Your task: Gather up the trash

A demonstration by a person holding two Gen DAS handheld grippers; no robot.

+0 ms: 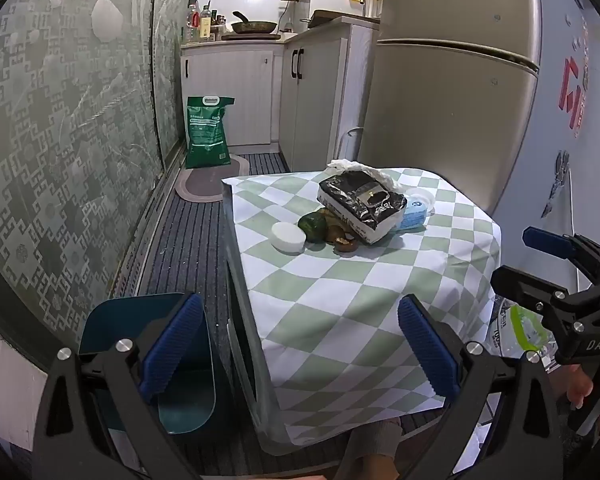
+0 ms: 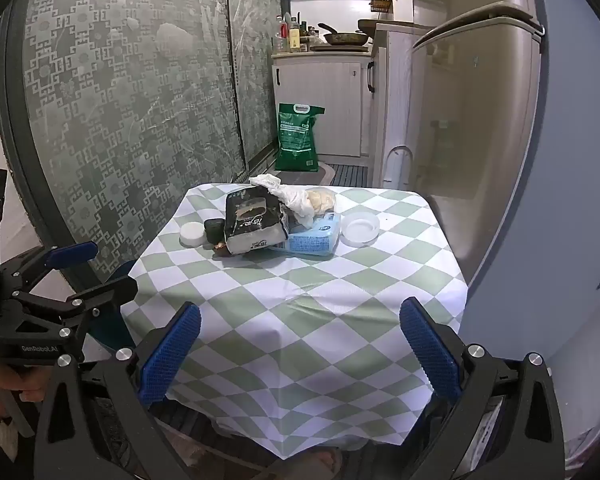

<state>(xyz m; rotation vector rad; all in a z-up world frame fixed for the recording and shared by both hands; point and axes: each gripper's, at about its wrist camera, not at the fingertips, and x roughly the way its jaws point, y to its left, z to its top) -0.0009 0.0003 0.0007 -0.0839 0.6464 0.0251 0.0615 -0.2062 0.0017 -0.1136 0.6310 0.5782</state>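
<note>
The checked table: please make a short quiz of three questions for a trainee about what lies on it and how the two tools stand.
1. True or false: the left tool is shut on the black packet.
2. Which thing lies nearest the table's left edge, seen from the person?
A. white round lid
B. blue packet
C. crumpled white tissue
3. Fill in: the black packet leans on the ____ packet.

Key
1. False. Both the left tool and the right tool are open and hold nothing, short of the pile on the checked tablecloth.
2. A
3. blue
</note>
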